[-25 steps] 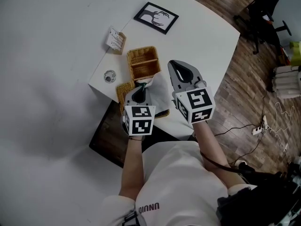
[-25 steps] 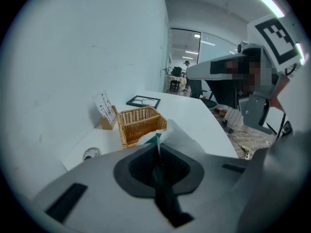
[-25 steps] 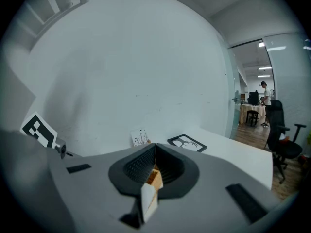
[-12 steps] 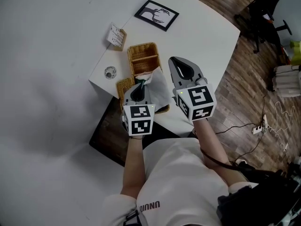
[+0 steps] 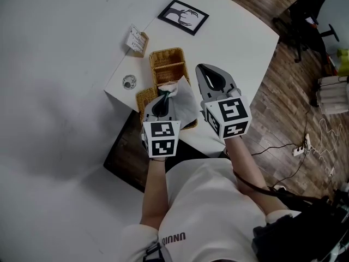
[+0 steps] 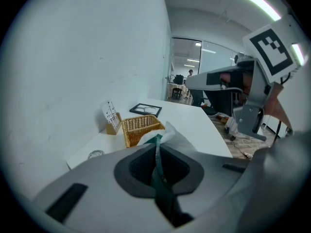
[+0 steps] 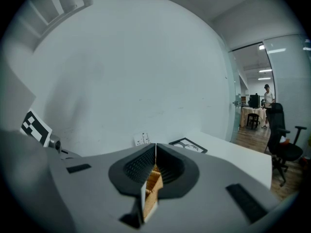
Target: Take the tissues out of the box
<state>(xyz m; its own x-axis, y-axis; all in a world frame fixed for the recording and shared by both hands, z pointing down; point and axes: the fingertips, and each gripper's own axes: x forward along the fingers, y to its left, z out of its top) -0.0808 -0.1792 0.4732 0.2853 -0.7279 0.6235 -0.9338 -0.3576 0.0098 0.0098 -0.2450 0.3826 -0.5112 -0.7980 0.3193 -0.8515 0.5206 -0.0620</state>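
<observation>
A white tissue (image 5: pixel 182 98) hangs pinched at one corner in my left claw (image 5: pixel 166 93). The jaws are pressed together on it, just above the low wicker box (image 5: pixel 143 98). The sheet drapes down over the box's top; I cannot tell whether its lower edge is inside. My right claw (image 5: pixel 203 72) hovers just beside the tissue, above bare tabletop. Its jaws are together, with nothing between them.

The box sits at the near corner of the white table (image 5: pixel 234 42), close to the edge nearest my body. An open wicker basket (image 5: pixel 166 64) stands right behind it. The white wall (image 5: pixel 54 64) runs along the table's left side. To the right and beyond the basket the tabletop is open as far as its curved far edge, and wood floor (image 5: pixel 283 113) lies past that.

A small card stand (image 5: pixel 136 40) is by the wall, and a black-framed picture (image 5: pixel 182 16) lies flat further back. A small round object (image 5: pixel 128 82) is at the left edge. The card's print is too small to read. The lettering on my shirt (image 5: pixel 173 239) is upside down and I cannot read it.
</observation>
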